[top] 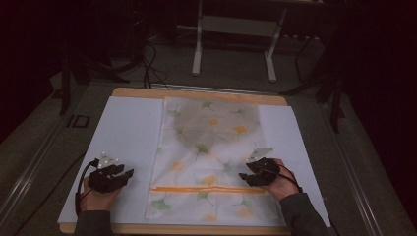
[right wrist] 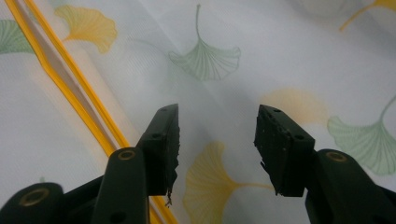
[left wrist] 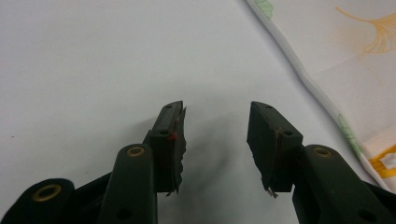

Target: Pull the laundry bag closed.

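Note:
A white cloth (top: 211,157) printed with yellow and green ginkgo leaves lies flat on the white sheet (top: 129,132) that covers the table. Two thin orange stripes (top: 206,189) cross the cloth near its front end. My right gripper (top: 244,177) hovers over the cloth's right side, open, with nothing between its jaws; in the right gripper view (right wrist: 217,140) the leaf print and the orange stripes (right wrist: 70,79) lie beneath it. My left gripper (top: 129,174) rests open over bare white sheet to the left of the cloth; the cloth's hemmed edge (left wrist: 308,79) runs past its right jaw.
The wooden table edge (top: 196,93) shows at the back and front of the white sheet. Beyond the table stands a white metal frame (top: 233,29) on a dark floor. Cables (top: 81,189) trail from the left gripper over the table's front left.

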Demonstrator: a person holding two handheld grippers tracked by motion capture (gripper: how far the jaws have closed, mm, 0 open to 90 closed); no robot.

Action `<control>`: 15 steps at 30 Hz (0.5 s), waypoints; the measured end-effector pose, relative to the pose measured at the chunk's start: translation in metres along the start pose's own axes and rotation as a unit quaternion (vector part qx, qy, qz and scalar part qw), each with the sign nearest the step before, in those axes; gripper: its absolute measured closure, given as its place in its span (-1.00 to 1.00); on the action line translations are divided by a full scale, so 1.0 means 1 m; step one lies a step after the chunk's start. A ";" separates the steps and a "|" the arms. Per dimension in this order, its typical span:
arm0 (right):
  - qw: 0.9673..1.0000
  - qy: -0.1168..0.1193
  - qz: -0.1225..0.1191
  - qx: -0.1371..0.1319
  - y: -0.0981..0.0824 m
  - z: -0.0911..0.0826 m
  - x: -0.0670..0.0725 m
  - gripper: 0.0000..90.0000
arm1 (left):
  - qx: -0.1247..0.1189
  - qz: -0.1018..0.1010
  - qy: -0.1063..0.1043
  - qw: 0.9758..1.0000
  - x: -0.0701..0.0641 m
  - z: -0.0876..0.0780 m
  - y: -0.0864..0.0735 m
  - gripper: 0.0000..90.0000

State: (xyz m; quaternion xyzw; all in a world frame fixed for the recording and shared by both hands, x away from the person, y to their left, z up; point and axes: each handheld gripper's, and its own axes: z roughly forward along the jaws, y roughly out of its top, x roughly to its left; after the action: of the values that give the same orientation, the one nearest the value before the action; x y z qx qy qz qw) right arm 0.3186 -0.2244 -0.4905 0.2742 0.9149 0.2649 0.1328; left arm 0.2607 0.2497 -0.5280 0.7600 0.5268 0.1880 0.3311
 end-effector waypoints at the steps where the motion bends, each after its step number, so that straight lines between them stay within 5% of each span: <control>1: 1.000 0.001 -0.002 0.000 0.001 0.001 0.001 0.11 | 0.000 0.001 -0.001 1.000 0.000 0.000 0.000 0.25; 15: 0.999 0.035 -0.019 0.008 0.019 0.011 0.013 0.18 | 0.001 0.006 -0.008 1.000 -0.002 0.000 0.000 0.25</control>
State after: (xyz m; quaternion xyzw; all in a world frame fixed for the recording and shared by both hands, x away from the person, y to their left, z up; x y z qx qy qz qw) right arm 0.3204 -0.1988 -0.4904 0.2483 0.9262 0.2642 0.1034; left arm 0.2601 0.2481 -0.5275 0.7648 0.5200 0.1832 0.3333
